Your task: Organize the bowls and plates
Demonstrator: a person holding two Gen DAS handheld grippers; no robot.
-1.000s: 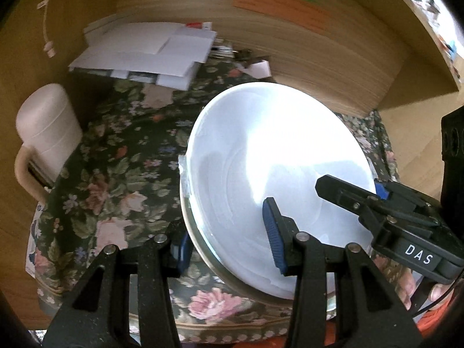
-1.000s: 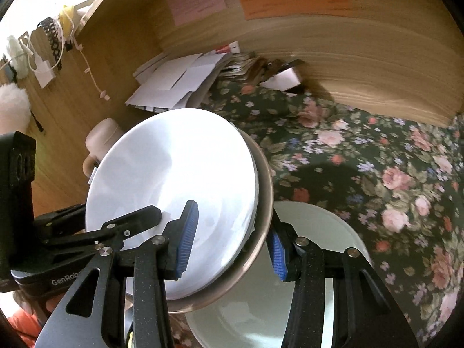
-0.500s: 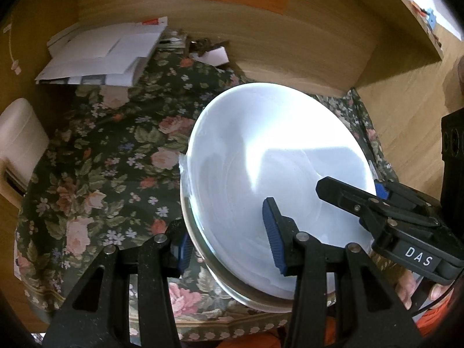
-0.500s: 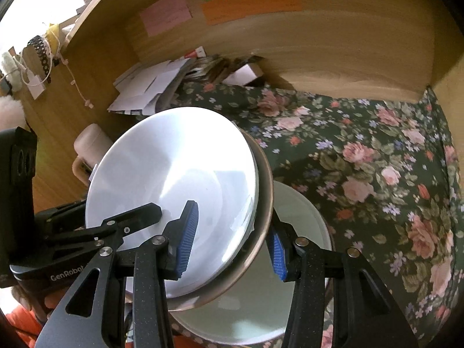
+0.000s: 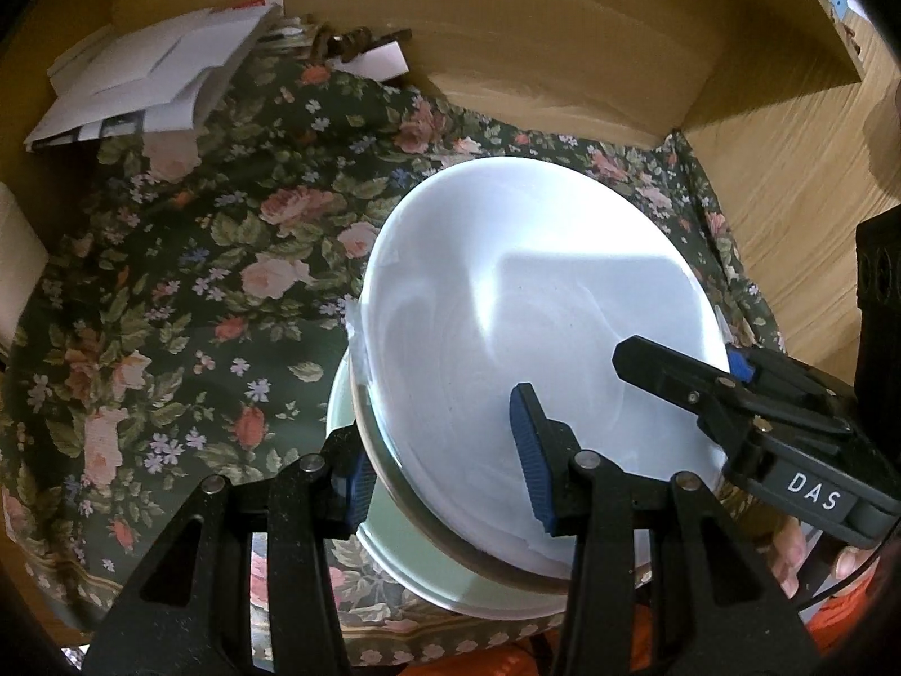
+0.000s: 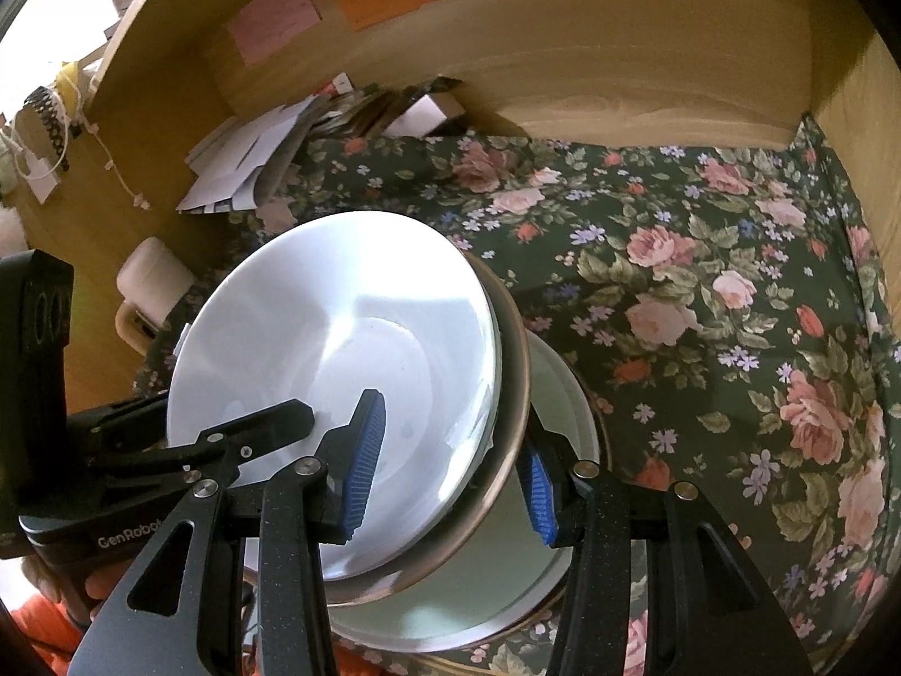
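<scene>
Two claws grip one stack from opposite sides: the left claw and the right claw each clamp the rim of a white bowl nested in a brown-rimmed bowl. They hold it tilted just above a pale green plate on the floral cloth covering the tabletop. Loose papers lie by the wooden back wall.

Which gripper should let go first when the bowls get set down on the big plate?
Hard to call; both grippers clamp the white bowl stack at opposite rims. Probably the left first: the plate shows under its side.
</scene>
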